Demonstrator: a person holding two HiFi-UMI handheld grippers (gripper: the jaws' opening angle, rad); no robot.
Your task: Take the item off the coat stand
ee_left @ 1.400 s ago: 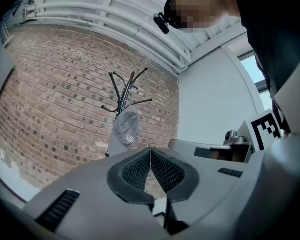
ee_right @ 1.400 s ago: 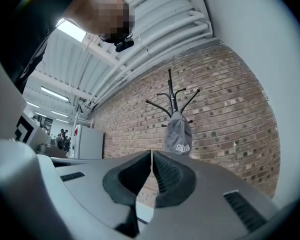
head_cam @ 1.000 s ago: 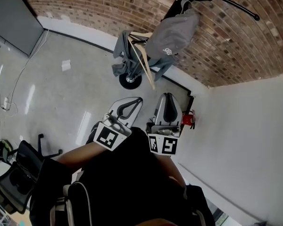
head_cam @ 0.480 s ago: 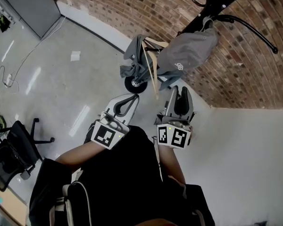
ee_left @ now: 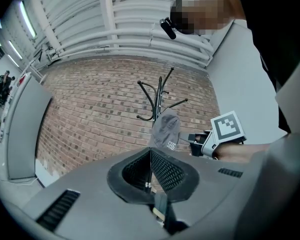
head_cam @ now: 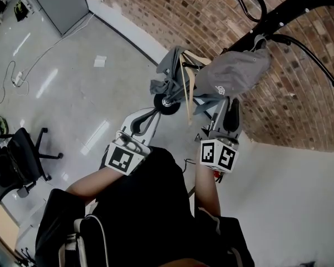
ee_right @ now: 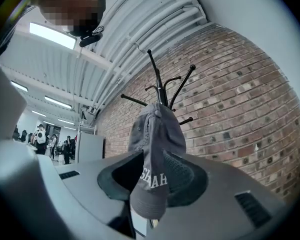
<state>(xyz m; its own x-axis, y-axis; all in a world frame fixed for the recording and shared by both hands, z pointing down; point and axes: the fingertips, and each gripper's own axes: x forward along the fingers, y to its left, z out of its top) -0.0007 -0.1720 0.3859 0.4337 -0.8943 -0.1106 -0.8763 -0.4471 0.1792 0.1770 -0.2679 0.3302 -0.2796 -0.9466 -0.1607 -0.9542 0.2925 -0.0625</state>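
Reaching: the right gripper point(head_cam: 228, 107), centre-right in the head view, holds its jaws wide around the stiff brim of the soft grey cloth cap point(head_cam: 234, 74). The cap hangs on the black metal stand point(head_cam: 278, 15), upper right. The pads seem not yet to touch. Next: pinch the brim and lift it off the curved hook. The left gripper point(head_cam: 149, 117) is closed and empty.

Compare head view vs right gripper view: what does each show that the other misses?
Head view only: both grippers from outside, the left gripper shut and the right gripper open; a grey garment on a wooden hanger low on the stand; an office chair. Right gripper view only: ceiling lights, people far off, and the cap framed between its parted jaws. Shared: the grey cap, the black coat stand, the brick wall.
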